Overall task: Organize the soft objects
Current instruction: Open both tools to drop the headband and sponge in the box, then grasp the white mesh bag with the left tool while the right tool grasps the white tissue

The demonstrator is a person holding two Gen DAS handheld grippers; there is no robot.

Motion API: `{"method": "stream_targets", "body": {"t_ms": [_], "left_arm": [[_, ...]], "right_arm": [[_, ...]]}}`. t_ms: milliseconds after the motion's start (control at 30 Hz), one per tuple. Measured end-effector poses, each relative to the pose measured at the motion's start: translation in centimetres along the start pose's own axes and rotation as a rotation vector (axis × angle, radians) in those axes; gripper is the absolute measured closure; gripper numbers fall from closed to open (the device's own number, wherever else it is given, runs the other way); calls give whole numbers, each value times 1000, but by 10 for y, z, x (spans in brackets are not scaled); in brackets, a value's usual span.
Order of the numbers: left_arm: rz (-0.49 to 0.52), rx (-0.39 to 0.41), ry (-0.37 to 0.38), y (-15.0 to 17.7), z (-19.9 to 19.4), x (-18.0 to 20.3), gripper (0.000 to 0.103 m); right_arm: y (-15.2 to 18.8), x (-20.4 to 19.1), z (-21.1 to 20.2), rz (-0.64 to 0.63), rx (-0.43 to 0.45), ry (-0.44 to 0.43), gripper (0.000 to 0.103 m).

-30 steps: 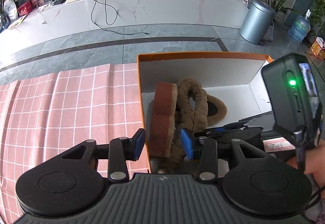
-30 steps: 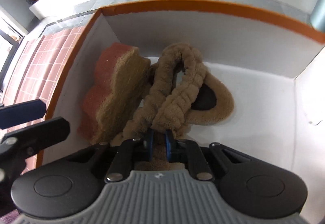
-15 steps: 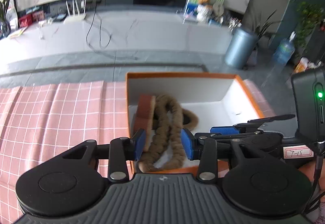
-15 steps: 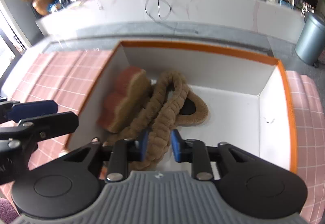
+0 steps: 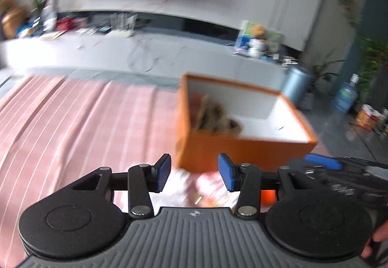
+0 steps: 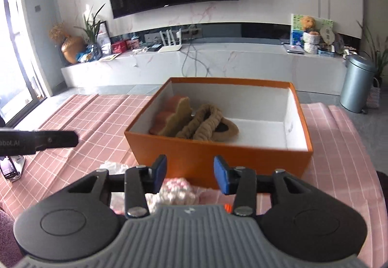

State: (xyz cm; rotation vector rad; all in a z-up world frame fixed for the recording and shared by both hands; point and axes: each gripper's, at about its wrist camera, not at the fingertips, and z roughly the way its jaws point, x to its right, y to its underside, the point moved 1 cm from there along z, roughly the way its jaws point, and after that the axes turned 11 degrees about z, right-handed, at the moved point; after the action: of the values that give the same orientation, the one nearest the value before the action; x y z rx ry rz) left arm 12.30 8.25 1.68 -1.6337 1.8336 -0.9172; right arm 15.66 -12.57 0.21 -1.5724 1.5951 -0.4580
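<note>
Fuzzy brown plush [image 6: 206,126] lies inside rigid orange box [image 6: 218,154]; left gripper [image 5: 194,172] and right gripper [image 6: 190,173] both gape wide, empty.

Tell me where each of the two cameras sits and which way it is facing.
Left wrist: rides the left gripper, facing the orange box from its left; open fingers, right gripper's tip and a hand edge show.
Right wrist: rides the right gripper, facing the box squarely; open fingers and the left gripper's tip show.
Shared: box, brown plush, pink checked cloth, TV wall.
</note>
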Motion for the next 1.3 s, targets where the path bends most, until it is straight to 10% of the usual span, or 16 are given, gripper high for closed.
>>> {"method": "stream_targets", "body": {"t_ms": [400,733,1300], "left_arm": [[-320,-192,-51,97,20,-47,24],[-271,-146,-19,109,32,-36,56],[-253,-175,-56,107,53,-25,62]], "right_arm": [[90,-32,9,-73,-97,26,41],[100,-62,25,-184,-134,-63,67],[120,-89,44,-282,-208,-112,72]]}}
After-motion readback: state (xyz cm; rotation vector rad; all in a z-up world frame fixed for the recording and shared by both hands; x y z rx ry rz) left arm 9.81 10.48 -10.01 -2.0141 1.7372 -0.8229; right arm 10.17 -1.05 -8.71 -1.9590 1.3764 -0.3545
